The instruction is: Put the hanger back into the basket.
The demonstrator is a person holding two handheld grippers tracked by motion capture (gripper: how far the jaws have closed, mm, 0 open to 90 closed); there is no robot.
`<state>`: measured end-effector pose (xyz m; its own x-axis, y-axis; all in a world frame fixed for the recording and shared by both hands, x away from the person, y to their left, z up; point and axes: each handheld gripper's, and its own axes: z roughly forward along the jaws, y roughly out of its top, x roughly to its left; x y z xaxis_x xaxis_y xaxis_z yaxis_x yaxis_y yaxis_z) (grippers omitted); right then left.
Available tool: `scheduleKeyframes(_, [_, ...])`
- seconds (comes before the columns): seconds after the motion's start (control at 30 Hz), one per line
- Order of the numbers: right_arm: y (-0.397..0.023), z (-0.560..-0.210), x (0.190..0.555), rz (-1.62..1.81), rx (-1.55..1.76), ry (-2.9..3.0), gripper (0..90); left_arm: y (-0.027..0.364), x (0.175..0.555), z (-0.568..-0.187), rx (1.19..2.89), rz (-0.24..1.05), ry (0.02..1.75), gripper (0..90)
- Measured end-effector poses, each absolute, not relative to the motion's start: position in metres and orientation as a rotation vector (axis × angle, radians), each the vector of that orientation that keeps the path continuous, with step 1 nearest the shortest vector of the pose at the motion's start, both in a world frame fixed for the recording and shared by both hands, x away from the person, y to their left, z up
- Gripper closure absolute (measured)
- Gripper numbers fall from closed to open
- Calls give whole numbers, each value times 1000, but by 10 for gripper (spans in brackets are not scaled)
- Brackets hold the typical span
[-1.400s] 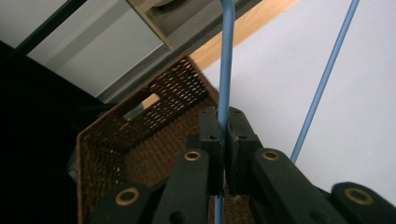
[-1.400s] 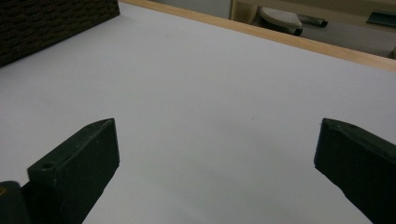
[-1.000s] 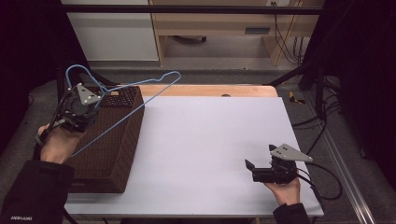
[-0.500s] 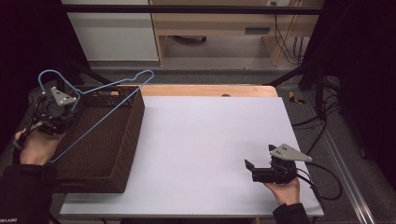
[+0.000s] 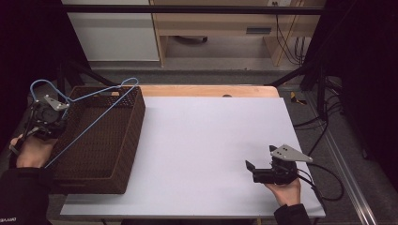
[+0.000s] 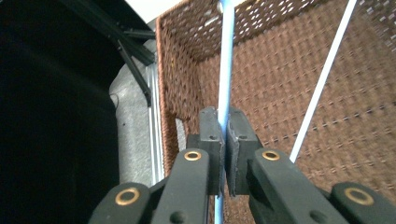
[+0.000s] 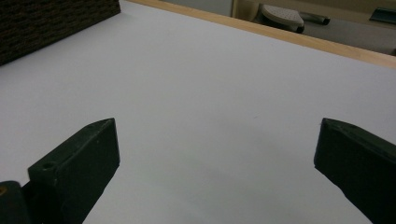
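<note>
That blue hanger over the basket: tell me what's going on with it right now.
A person works at the table with a gripper in each hand. The left gripper is clamped shut on the wire of the blue hanger, holding it slanted over the brown wicker basket at the table's left end, hook toward the basket's far corner. The right gripper rests low at the table's near right with its jaws wide open and nothing between them.

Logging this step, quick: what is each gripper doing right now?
Left gripper: closed on the blue wire hanger, over the brown basket.
Right gripper: open, holding nothing, above the white table.
</note>
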<state>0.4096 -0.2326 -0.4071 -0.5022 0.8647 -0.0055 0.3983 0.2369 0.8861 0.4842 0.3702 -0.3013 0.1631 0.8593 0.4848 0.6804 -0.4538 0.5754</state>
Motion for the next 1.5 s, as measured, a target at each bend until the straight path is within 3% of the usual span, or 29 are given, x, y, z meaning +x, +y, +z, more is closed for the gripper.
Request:
scheduleKeyframes(0.47, [-232,-407,410,1212,1150,2011,8,377,495,-341,2285,1135,1605,866])
scheduleKeyframes(0.97, [-232,-407,410,1212,1150,2008,8,371,500,-369,2361,942,1608,851])
scheduleKeyframes(1.17, [-233,-407,409,1216,1153,2004,8,370,488,-358,2284,905,1547,717])
scheduleKeyframes(1.5, [-235,-404,408,1264,1149,1983,8,346,450,-333,2080,865,1261,462])
